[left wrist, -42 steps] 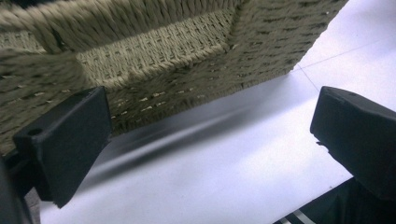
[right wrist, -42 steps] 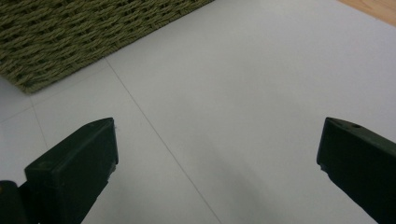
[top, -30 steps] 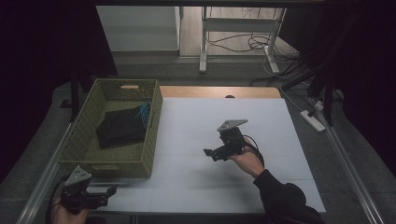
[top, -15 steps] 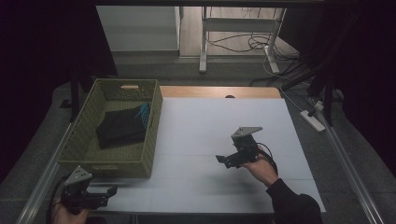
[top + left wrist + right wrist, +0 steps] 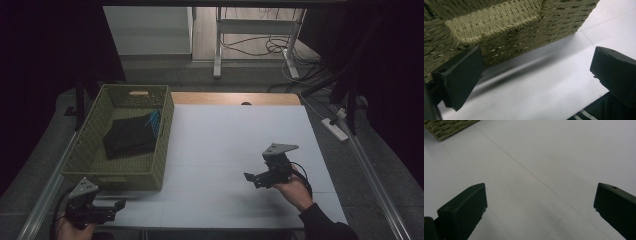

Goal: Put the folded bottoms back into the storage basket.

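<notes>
A woven basket (image 5: 95,150) is seen at left-centre of the high view, on the white table (image 5: 225,145), w/ a folded black cloth (image 5: 130,140) lying inside it; a bit of blue shows at the cloth's upper right edge.

The left gripper (image 5: 116,205) is held at the bottom left of the frame, just below the basket's near wall, close to it but apart. In the left gripper view its jaws are spread wide, nothing between them, w/ the basket's wall (image 5: 506,30) filling the upper part of the frame and bare table below.

The right gripper (image 5: 252,179) is held at lower right of centre in the high view, over bare table, well apart from the basket. In the right gripper view its jaws are likewise spread wide and empty; a basket corner (image 5: 446,127) is caught at the upper left of that frame.
</notes>
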Demonstrator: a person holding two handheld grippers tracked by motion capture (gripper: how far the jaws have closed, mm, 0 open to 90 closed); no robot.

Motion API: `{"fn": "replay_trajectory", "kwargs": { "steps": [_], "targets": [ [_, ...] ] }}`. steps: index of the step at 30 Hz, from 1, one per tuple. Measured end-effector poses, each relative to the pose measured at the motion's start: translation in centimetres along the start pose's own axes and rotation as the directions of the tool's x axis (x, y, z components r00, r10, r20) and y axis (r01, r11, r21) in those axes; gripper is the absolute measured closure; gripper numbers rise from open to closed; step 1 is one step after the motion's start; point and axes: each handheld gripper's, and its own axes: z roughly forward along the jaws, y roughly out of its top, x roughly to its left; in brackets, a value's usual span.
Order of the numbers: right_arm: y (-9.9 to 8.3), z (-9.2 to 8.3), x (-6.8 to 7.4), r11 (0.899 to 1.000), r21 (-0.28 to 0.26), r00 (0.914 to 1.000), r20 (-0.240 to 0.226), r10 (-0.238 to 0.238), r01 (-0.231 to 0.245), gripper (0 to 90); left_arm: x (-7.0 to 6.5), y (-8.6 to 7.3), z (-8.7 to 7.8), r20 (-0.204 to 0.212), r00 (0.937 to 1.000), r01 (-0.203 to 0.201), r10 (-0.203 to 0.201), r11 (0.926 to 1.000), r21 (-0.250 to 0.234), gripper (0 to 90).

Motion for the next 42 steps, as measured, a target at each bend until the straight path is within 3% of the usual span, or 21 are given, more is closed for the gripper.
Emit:
{"fn": "replay_trajectory", "kwargs": {
  "steps": [19,30,42],
  "targets": [
    [-4.2,-4.7,-1.4,0.995,-0.039,0.9921,0.086,0.091,-0.088,0.0,0.1,0.0,0.0,0.011,0.9999,0.009,-0.009,1.0000,0.001,0.0],
    [-6.8,-6.8,-1.7,0.991,-0.038,0.9795,0.155,0.129,-0.124,0.0,0.1,0.0,0.1,0.007,0.9999,0.009,-0.009,0.9999,0.005,0.0],
    [-8.3,-8.0,-1.6,0.987,-0.028,0.9679,0.192,0.162,-0.159,0.0,0.2,0.0,0.1,0.006,0.9999,0.010,-0.010,0.9999,0.008,0.0]
  ]
}}
